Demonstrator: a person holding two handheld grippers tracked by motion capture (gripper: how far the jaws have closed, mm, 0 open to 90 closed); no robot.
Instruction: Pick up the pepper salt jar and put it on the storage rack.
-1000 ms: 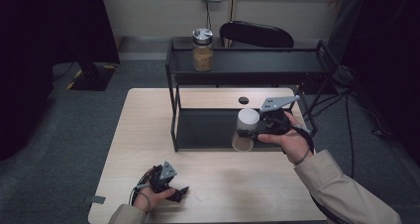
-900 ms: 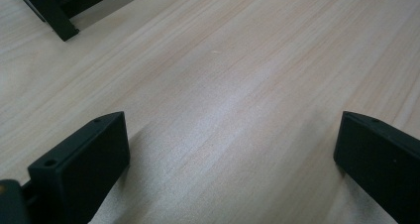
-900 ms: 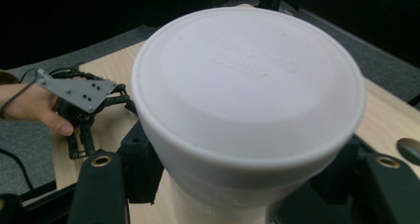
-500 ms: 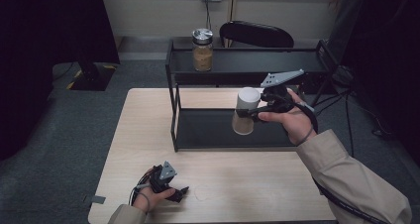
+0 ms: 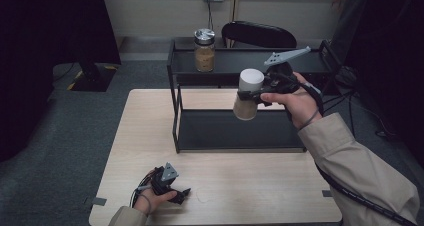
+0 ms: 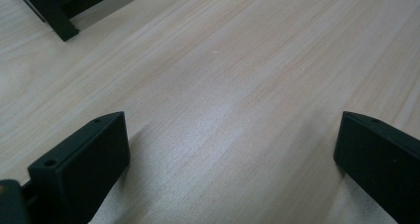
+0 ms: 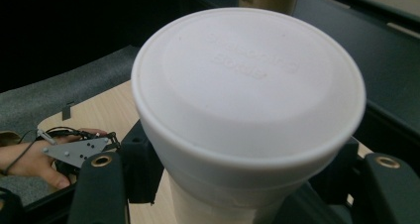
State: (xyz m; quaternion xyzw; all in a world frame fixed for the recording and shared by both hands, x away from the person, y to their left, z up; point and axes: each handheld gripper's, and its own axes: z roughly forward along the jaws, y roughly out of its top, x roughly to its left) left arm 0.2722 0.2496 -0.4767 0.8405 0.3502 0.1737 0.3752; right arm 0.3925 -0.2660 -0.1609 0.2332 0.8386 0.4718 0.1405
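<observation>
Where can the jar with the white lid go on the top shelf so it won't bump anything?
The top shelf is bare right of the brown jar, up to its right end. The left end is crowded. The right gripper holds the white-lidded jar in front.

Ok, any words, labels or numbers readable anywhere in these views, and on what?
White lid of the held jar: two lines of raised lettering, too faint to read.
Jar on the rack's top shelf: no label legible.
Nothing else carries text.
</observation>
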